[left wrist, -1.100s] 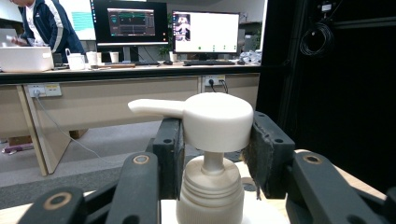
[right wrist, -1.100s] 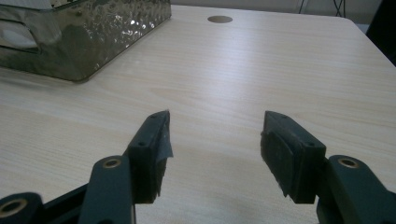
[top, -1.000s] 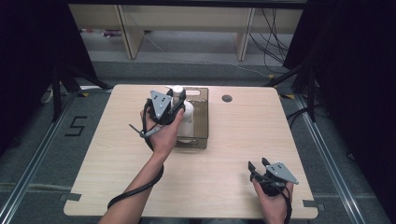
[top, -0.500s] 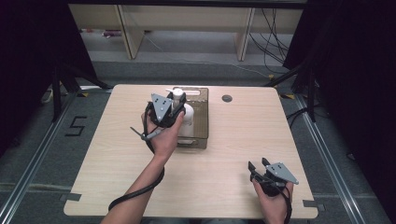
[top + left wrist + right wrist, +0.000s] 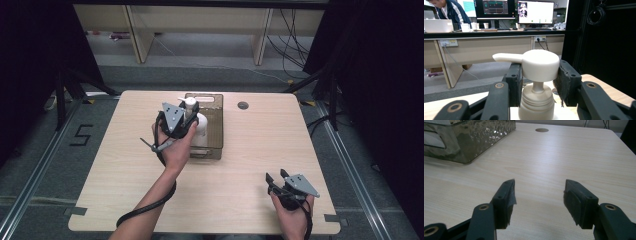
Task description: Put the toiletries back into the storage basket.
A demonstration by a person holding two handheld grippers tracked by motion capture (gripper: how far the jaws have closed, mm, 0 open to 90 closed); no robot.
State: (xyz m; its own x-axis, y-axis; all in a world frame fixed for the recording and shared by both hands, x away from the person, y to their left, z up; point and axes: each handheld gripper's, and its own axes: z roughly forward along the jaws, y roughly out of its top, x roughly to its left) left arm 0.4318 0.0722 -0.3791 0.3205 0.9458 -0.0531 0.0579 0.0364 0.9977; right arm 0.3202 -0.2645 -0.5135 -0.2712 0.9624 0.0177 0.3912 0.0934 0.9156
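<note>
A white pump bottle (image 5: 201, 125) stands upright inside a translucent brown bin (image 5: 217, 131) at the table's far middle. My left gripper (image 5: 189, 111) is shut on the bottle's top. In the left gripper view the two pads press on either side of the pump head (image 5: 539, 64), whose spout points left. The bottle's base is hidden, so I cannot tell whether it rests on the bin floor. My right gripper (image 5: 276, 178) rests low at the near right of the table, open with nothing between its jaws (image 5: 539, 195).
The bin's textured wall (image 5: 474, 137) lies far left in the right gripper view. A round cable hole (image 5: 243, 105) sits in the tabletop behind the bin. Wooden shelving and cables stand beyond the far edge. A person sits at desks with monitors in the background.
My left gripper with the bottle has sunk slightly toward the bin. The right gripper has stayed still.
</note>
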